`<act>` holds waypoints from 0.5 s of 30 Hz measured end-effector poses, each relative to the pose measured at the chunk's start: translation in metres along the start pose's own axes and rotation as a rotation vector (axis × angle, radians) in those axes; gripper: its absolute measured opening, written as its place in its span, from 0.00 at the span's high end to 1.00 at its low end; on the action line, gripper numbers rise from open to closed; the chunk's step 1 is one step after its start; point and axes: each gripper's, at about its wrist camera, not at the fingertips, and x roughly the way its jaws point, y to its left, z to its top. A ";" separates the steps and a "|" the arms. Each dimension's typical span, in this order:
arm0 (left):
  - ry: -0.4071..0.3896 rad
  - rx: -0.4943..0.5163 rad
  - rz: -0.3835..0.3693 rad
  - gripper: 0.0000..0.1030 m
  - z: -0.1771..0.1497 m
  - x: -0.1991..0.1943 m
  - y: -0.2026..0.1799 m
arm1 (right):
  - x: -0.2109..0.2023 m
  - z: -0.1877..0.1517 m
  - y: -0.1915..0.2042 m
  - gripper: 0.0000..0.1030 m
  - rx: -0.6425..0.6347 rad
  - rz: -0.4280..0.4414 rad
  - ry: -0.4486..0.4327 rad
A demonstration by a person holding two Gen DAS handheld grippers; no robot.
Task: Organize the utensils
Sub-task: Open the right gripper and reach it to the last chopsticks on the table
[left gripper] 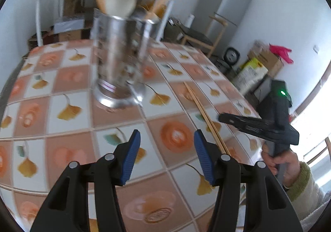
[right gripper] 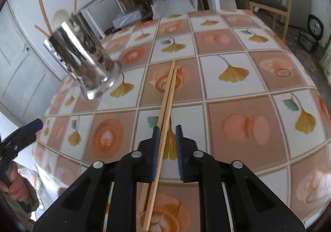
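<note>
A: Chopsticks point(left gripper: 206, 120) lie on the tiled bench point(left gripper: 68, 79) in the left wrist view, running from the middle toward the near right. The left hand-held gripper point(left gripper: 167, 156) hangs over bare tiles, jaws spread with nothing between them. The steel utensil holder point(left gripper: 118, 60) stands farther off, already carrying chopsticks and a pale spoon. At the right edge a hand point(left gripper: 283, 162) carries the right hand-held gripper.

B: And from the right wrist?

A: There the right hand-held gripper point(right gripper: 167, 153) straddles the pair of chopsticks point(right gripper: 165, 112). Its jaws are narrowed but not pressed: the sticks sit against the left pad, with a clear gap to the right pad. The utensil holder point(right gripper: 80, 56) is far left on the bench.

B: What could go wrong?

A: My guess is that the off-centre sticks are the risk. If the pads squeeze while the pair sits to one side, one stick may roll or scissor out, leaving a single stick caught. A grip so near the ends could also let the long far part droop when lifted.
</note>
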 end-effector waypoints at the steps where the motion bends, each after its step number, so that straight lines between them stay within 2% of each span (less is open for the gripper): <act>1: 0.010 0.006 -0.003 0.49 -0.001 0.004 -0.004 | 0.002 -0.001 0.001 0.90 -0.004 0.004 0.006; 8: 0.053 0.025 -0.003 0.49 -0.002 0.023 -0.014 | 0.015 -0.002 0.000 0.94 -0.030 -0.013 0.015; 15: 0.076 0.047 -0.029 0.49 0.014 0.053 -0.027 | 0.007 -0.009 -0.016 0.95 0.024 -0.048 0.015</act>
